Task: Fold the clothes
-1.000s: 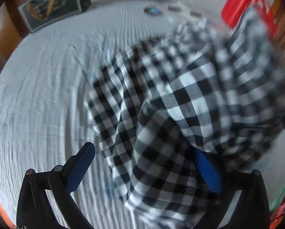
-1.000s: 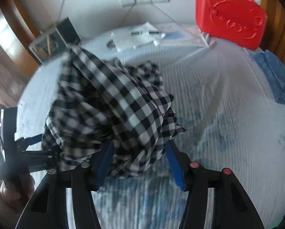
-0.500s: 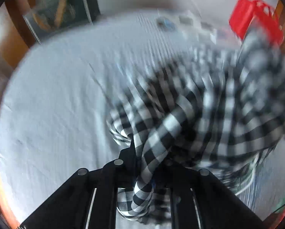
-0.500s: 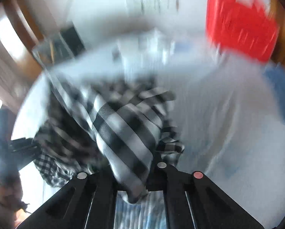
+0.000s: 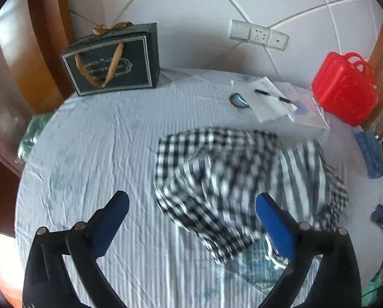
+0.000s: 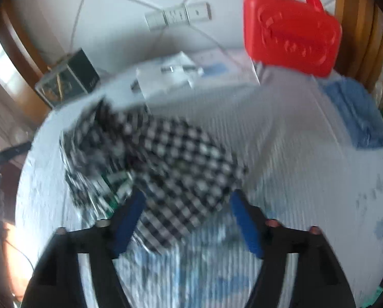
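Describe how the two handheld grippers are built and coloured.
Both look alike. The left gripper has a black angular frame with two blue ridged finger pads and small round fasteners, dark or silvery. The right gripper has the same frame and pads, but reddish fasteners.

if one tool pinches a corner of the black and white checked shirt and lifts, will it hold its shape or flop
Likely flop: the black and white checked cotton shirt lies crumpled in soft folds on the pale blue striped sheet, so it should drape and trail. It looks thin, so probably light. A single corner would likely leave the rest dragging, bunching the sheet's wrinkles.
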Motion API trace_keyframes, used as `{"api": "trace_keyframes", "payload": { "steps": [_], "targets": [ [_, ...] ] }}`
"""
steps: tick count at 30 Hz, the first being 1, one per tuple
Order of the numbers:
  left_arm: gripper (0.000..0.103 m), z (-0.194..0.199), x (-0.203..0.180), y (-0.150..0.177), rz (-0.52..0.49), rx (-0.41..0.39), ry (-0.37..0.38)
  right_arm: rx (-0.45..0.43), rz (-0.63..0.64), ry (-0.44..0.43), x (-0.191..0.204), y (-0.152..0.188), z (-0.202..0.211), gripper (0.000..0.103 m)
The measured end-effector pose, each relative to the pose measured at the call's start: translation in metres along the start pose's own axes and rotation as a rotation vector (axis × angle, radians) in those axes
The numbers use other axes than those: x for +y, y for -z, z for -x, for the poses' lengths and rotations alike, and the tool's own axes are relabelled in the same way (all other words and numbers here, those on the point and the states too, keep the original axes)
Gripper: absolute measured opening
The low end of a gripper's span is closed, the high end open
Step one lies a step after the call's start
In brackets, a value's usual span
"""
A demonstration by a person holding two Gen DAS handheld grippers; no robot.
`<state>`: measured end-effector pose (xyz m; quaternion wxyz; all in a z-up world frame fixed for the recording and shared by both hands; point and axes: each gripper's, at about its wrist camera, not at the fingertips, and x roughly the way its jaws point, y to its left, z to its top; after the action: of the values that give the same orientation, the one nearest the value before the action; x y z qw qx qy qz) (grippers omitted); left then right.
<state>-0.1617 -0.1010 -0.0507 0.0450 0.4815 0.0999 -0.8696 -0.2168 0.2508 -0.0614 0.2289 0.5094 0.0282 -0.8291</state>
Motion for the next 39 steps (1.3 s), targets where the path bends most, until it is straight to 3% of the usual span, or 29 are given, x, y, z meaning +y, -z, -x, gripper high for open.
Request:
{"api": "trace_keyframes", "payload": {
  "steps": [4, 9, 11, 13, 14, 15, 16, 18, 19, 20, 21, 22, 23, 24, 27, 30, 33, 36, 37, 38, 39],
  "targets": [
    [0.101, -0.031, -0.020, 0.037, -0.008, 0.086, 0.010, 0.057, -0.022, -0.006, -0.016, 0.028, -0.010, 0.075],
    [0.101, -0.088, -0.038, 0.073, 0.012, 0.186, -0.019, 0.090, -0.050, -0.018, -0.026, 0.035, -0.022, 0.075],
    [0.094, -0.111, -0.042, 0.080, 0.034, 0.220, -0.033, 0.104, -0.071, -0.044, -0.027, 0.036, -0.029, 0.077],
    [0.081, -0.119, -0.047, 0.084, 0.039, 0.214, -0.052, 0.124, -0.091, -0.089, -0.026, 0.038, -0.042, 0.094],
    [0.073, -0.122, -0.049, 0.085, 0.040, 0.208, -0.062, 0.140, -0.093, -0.114, -0.023, 0.041, -0.050, 0.097],
    [0.057, -0.121, -0.052, 0.085, 0.040, 0.201, -0.060, 0.160, -0.084, -0.151, -0.017, 0.043, -0.061, 0.100],
    [0.037, -0.117, -0.055, 0.085, 0.046, 0.197, -0.052, 0.167, -0.070, -0.165, -0.009, 0.045, -0.069, 0.100],
    [0.020, -0.108, -0.058, 0.081, 0.042, 0.173, -0.065, 0.179, -0.041, -0.190, 0.005, 0.049, -0.084, 0.100],
    [0.016, -0.102, -0.057, 0.078, 0.040, 0.151, -0.073, 0.183, -0.030, -0.194, 0.014, 0.049, -0.093, 0.100],
    [0.016, -0.093, -0.053, 0.075, 0.044, 0.127, -0.081, 0.188, -0.024, -0.191, 0.022, 0.050, -0.100, 0.100],
    [0.015, -0.084, -0.048, 0.071, 0.049, 0.104, -0.088, 0.190, -0.007, -0.168, 0.030, 0.048, -0.106, 0.091],
    [0.014, -0.072, -0.039, 0.066, 0.054, 0.075, -0.099, 0.193, 0.011, -0.143, 0.038, 0.046, -0.111, 0.044],
    [0.014, -0.059, -0.028, 0.060, 0.059, 0.044, -0.108, 0.160, 0.029, -0.109, 0.041, 0.041, -0.099, 0.014],
    [0.014, -0.046, -0.015, 0.054, 0.064, 0.016, -0.115, 0.125, 0.047, -0.074, 0.045, 0.036, -0.087, 0.005],
    [0.012, 0.000, 0.036, 0.039, 0.081, -0.075, -0.165, 0.021, 0.101, 0.030, 0.054, 0.021, -0.050, 0.004],
    [0.010, 0.047, 0.101, 0.028, 0.115, -0.165, -0.229, -0.159, 0.078, 0.135, 0.046, 0.009, 0.031, 0.004],
    [0.010, 0.074, 0.163, 0.011, 0.139, -0.174, -0.247, -0.267, 0.025, 0.225, 0.027, 0.004, 0.097, 0.004],
    [0.010, 0.069, 0.194, 0.002, 0.156, -0.105, -0.204, -0.234, -0.056, 0.270, -0.001, 0.003, 0.103, 0.004],
    [0.014, 0.062, 0.200, 0.005, 0.170, -0.067, -0.176, -0.222, -0.083, 0.285, -0.010, 0.002, 0.104, 0.008],
    [0.020, 0.055, 0.200, 0.010, 0.179, -0.040, -0.141, -0.185, -0.116, 0.289, -0.021, 0.002, 0.097, 0.011],
    [0.039, 0.048, 0.196, 0.015, 0.185, -0.019, -0.103, -0.152, -0.145, 0.294, -0.032, 0.005, 0.087, 0.019]
  ]
}}
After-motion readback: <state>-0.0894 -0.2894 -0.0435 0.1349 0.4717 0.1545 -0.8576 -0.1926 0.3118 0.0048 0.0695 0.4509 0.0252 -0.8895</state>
